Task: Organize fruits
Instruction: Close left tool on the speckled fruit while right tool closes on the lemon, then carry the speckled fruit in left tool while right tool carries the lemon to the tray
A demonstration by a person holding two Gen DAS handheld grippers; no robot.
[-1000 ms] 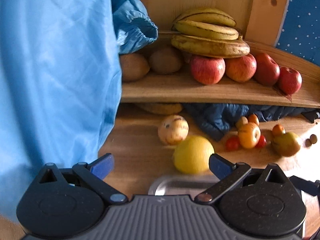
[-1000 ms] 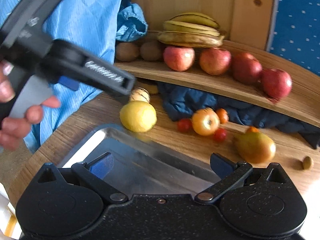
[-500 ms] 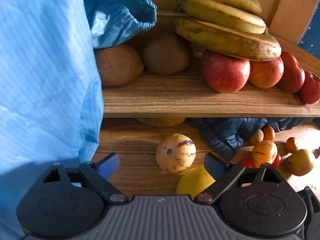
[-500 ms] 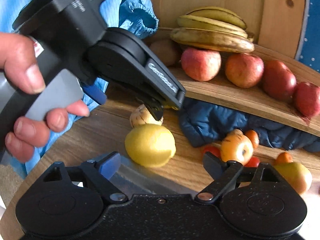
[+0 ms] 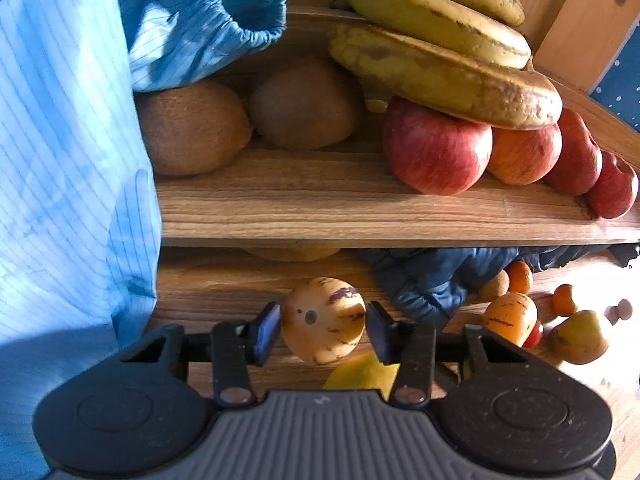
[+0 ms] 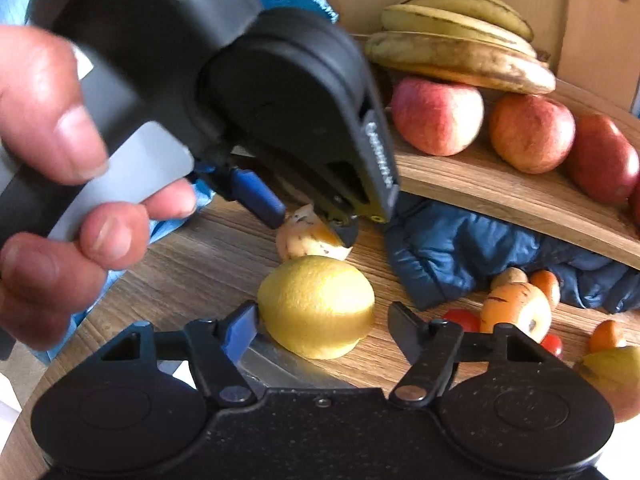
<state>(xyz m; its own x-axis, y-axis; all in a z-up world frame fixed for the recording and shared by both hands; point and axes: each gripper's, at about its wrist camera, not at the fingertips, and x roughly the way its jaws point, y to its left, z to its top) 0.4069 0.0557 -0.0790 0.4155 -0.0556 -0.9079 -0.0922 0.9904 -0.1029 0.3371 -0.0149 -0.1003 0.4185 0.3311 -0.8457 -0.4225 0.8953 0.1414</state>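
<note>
Left wrist view, working from big to small. Carrying everything on the wooden table point(image 5: 224, 284), with a raised shelf point(image 5: 320, 208) at the back already taking the sorted fruit: bananas point(image 5: 440, 64) lying on top of a row of red apples point(image 5: 436, 148), kiwis point(image 5: 192, 128) sitting beside them. Judging the shelf to be the tidy zone and the tabletop the unsorted zone, so picking from below.

Reaching with both tools at once, presumably to clear two loose fruits in one pass. Holding the right hand-held gripper point(image 6: 320, 326) part open around the lemon point(image 6: 316, 306), which is sitting on the table just beyond the rim of a metal tray point(image 6: 276, 368); jaws having just been closing, near pad at the peel, far pad showing a gap, so not gripping yet.

Clasping the pale striped fruit point(image 5: 324, 320), lying on the table just behind the lemon, with the left hand-held gripper point(image 5: 322, 332); jaws having just been closing, both pads meeting its sides across the widest part, likely to stop it rolling. Firmness of hold: not confirmed.

Leaving the small tomatoes point(image 6: 460, 318) untouched, well to the right.
</note>
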